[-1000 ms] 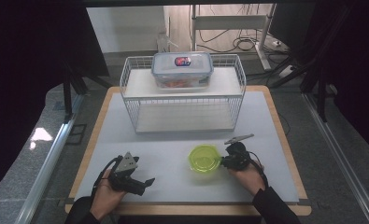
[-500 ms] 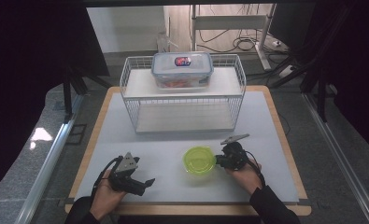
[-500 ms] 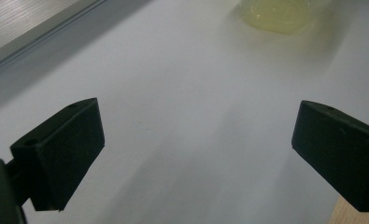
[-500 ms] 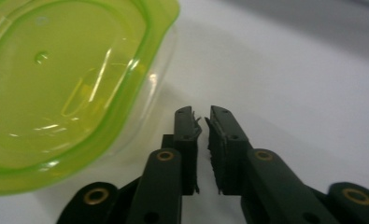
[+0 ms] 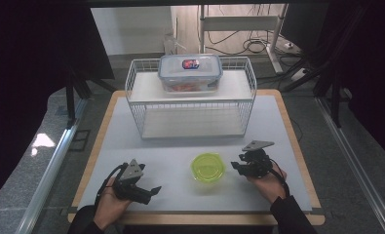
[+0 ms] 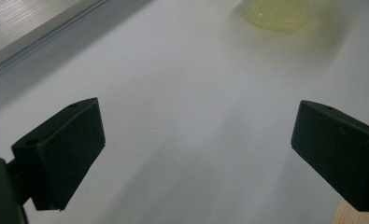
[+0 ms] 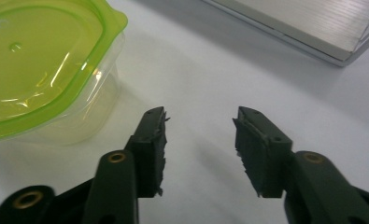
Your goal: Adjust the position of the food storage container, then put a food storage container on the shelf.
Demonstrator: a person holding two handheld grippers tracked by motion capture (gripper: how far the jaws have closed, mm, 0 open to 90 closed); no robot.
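Now the small green-lidded container (image 5: 208, 167) stands on the white worktop (image 5: 180, 146), near the front edge, between the two hands. The right gripper (image 5: 242, 166) is just beside it on its right side, and its jaws have just been opening; nothing is between them, and they stand about half apart. In the right gripper view the fingers (image 7: 152, 140) are free of the container (image 7: 42, 70), which lies a little to their left.

I think the main risk is a bump. The right gripper is low and close to the container, so a careless sideways move can push this light thing across the smooth worktop or tip it. If the lid is not pressed well, it can also come loose; I cannot tell this from the pictures.

The left gripper (image 5: 134, 187) rests low near the front left corner, pointing toward the container, with its fingers (image 6: 60, 149) wide apart and empty. The right hand (image 5: 268, 183) holds its gripper pointing left. Farther back a wire rack (image 5: 190, 105) carries a closed food box (image 5: 190, 73).
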